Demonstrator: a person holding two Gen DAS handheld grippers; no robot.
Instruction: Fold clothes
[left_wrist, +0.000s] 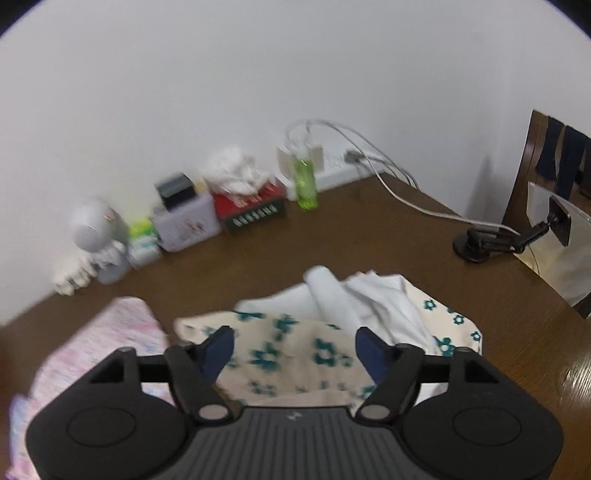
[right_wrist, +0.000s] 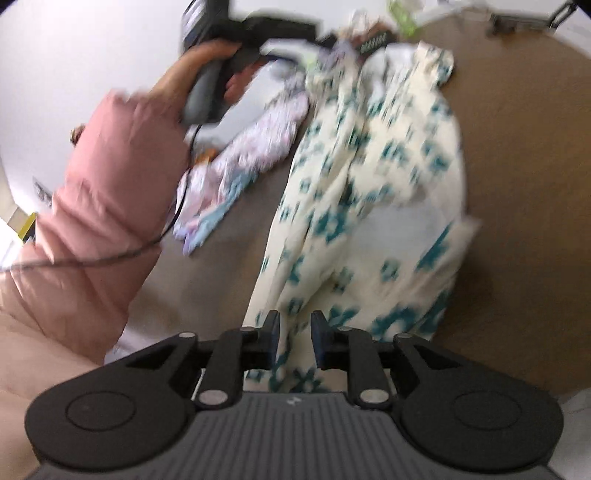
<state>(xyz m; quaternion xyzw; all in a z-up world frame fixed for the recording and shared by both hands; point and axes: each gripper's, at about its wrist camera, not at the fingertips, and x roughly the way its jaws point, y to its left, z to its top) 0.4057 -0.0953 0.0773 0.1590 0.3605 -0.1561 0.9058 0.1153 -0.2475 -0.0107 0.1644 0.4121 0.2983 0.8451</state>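
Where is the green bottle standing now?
In the left wrist view, the green bottle stands at the table's far edge by the wall, just right of the red tissue box.

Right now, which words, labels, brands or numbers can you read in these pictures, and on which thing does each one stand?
No text can be read as words.
Red and green tissue box: white characters in rows, too blurred to read.
White container: faint red marks, too blurred.
Left gripper body: small pale logo mark, not readable as letters.
Right gripper body: the same small mark, not readable.
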